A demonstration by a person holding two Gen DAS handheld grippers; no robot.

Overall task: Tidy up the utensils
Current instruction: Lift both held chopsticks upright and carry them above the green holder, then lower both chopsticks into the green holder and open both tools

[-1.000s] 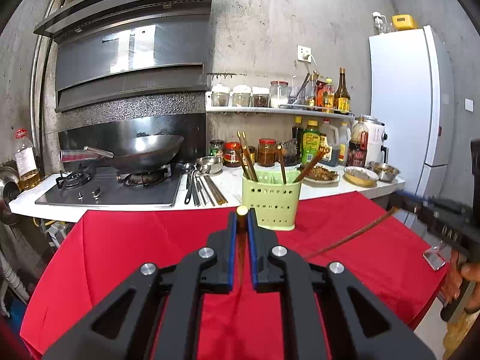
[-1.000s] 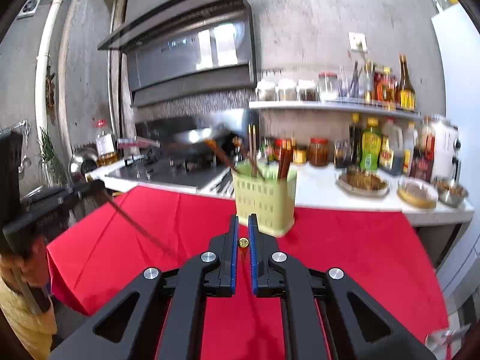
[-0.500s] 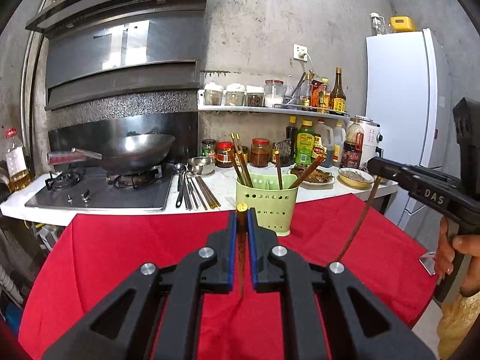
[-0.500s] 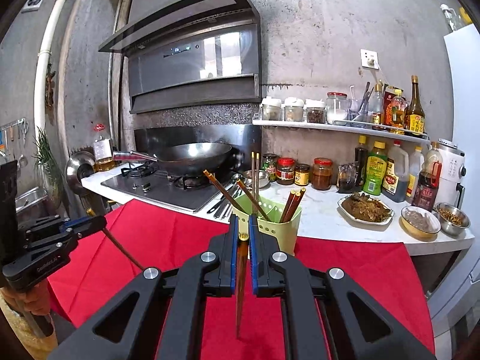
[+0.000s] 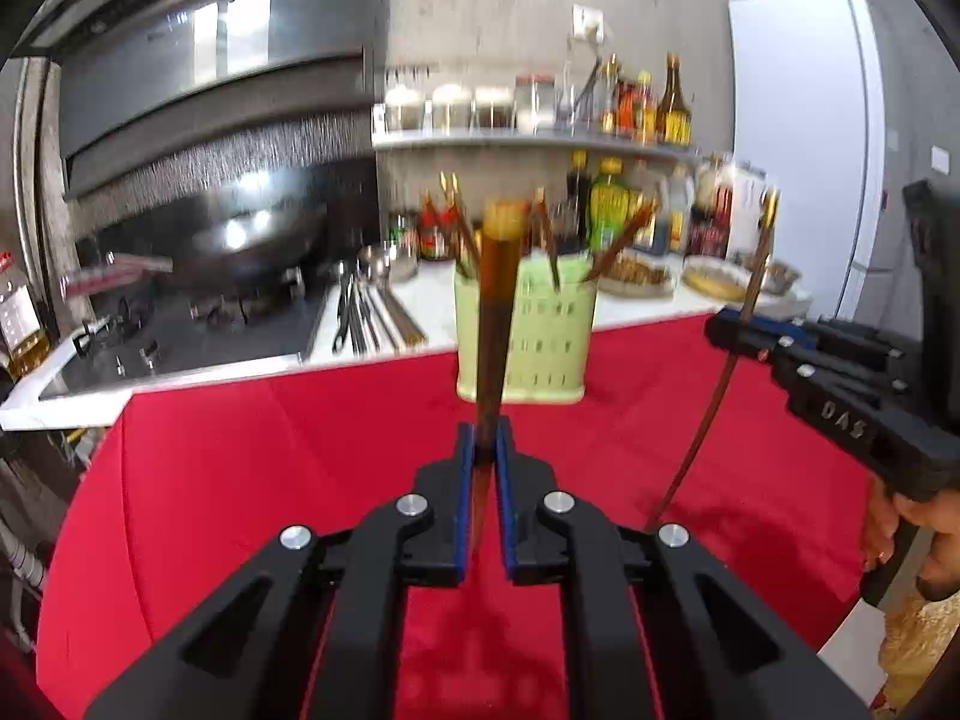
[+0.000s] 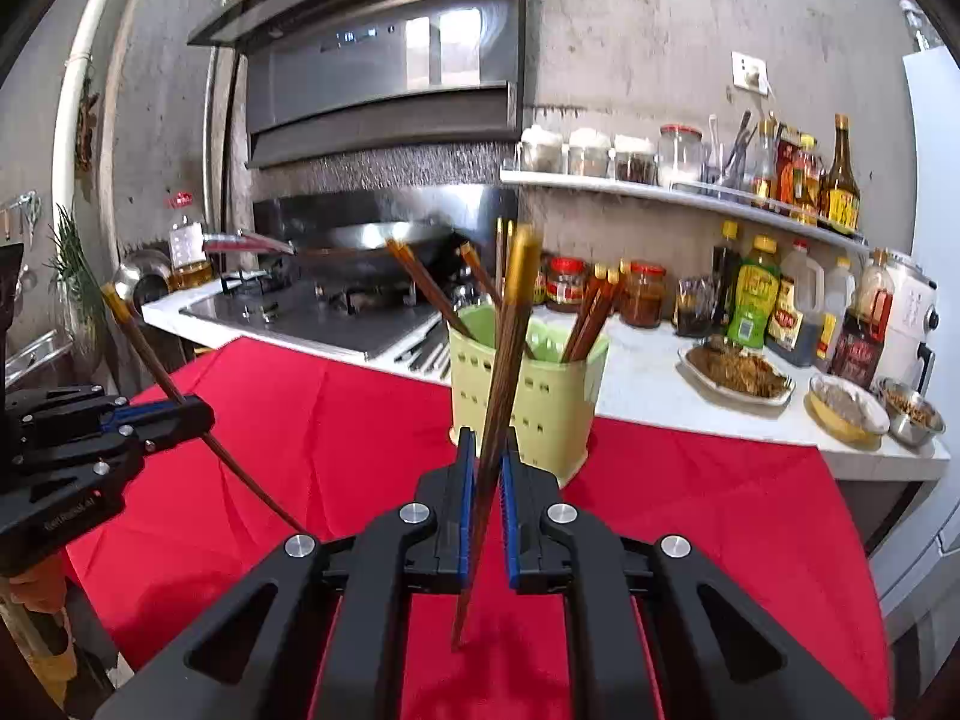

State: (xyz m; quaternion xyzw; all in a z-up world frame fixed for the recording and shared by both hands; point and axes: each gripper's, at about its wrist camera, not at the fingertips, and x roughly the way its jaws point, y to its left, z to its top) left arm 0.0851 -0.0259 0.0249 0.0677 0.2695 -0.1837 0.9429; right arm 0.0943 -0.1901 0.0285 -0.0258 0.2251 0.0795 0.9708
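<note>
red tablecloth (image 6: 336, 432) under pale green slotted utensil holder (image 6: 543, 402) stuffed with chopsticks. left gripper (image 5: 485, 450) clamped on brown gold-capped chopstick (image 5: 497, 312), blurred here, sharp from right wrist. right gripper (image 6: 485, 456) pinching second brown chopstick (image 6: 501, 372), near holder.

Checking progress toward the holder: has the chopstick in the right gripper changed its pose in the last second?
Yes. The chopstick in the right gripper has swung upright, its gold tip now above the green holder rim.
</note>
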